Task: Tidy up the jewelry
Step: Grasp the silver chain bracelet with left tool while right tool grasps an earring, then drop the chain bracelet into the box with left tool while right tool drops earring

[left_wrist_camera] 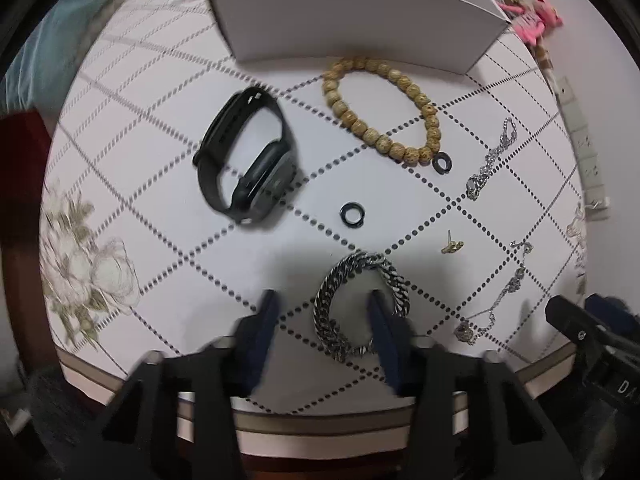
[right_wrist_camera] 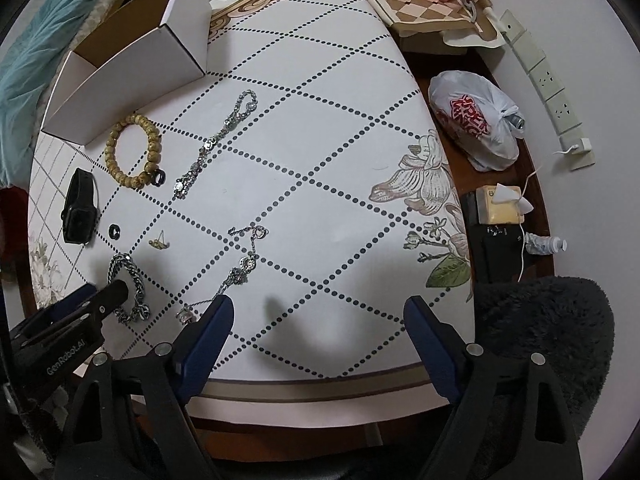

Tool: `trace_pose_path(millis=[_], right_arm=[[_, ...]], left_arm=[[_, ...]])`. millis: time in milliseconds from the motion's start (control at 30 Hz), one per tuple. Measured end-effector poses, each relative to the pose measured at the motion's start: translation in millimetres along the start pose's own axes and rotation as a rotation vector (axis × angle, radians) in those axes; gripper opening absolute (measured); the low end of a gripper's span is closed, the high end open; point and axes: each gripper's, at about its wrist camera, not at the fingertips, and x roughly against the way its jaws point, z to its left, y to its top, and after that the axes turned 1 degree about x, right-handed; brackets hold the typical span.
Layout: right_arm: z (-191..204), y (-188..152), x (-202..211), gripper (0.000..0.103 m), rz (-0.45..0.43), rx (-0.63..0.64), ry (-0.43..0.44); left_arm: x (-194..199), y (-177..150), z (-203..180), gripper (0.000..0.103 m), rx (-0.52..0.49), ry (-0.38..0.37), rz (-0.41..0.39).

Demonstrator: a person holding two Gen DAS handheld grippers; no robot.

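Left gripper [left_wrist_camera: 322,312] points down over the near table edge, jaws partly open. Its right finger [left_wrist_camera: 382,320] stands inside the loop of the steel chain [left_wrist_camera: 360,304]; its left finger sits outside, so one side of the loop lies between them. Cannot tell whether the pads press on the links.

Right gripper [right_wrist_camera: 318,312] points down further right, jaws wide, nothing held. Its left finger tip is just beside the pendant end of a thin silver necklace [right_wrist_camera: 240,268].

Chain: heavy curb links, coiled in a rough ring. Far of it lie a black ring [left_wrist_camera: 352,213], a black watch [left_wrist_camera: 250,156] with a rubbery strap, a loop of tan wooden beads [left_wrist_camera: 380,110] with a second black ring [left_wrist_camera: 443,161] touching it, a sparkly bracelet [right_wrist_camera: 216,144] and a small gold earring [left_wrist_camera: 452,246].

Table [right_wrist_camera: 320,140]: smooth white cover, dotted diamond grid, printed flowers at the edges.

White card box [left_wrist_camera: 352,28] stands at the far side, open-topped; inside not visible.

Right of the table: tied plastic bag [right_wrist_camera: 476,120], wall sockets [right_wrist_camera: 548,80].
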Motion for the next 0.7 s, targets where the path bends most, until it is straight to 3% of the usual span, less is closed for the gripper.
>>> trace_pose_path(millis=[33, 233, 467, 600, 700], right_arm=[[-1, 1, -1, 0.087, 0.0, -0.001, 0.002], [1, 0, -6, 0.075, 0.008, -0.019, 0.074], [34, -13, -6, 0.065, -0.008, 0.046, 0.165], [57, -19, -14, 0.058, -0.01, 0.111, 0.144], [75, -25, -24, 0.045, 0.004, 0.164, 0.104]], left_arm=[[1, 0, -2, 0.006, -0.005, 0.002, -0.01], [9, -3, 8, 0.006, 0.051, -0.043, -0.045], [45, -22, 50, 0.006, 0.077, -0.066, -0.089], [53, -31, 77, 0.006, 0.086, -0.059, -0.112], [57, -42, 89, 0.006, 0.097, -0.055, -0.117]])
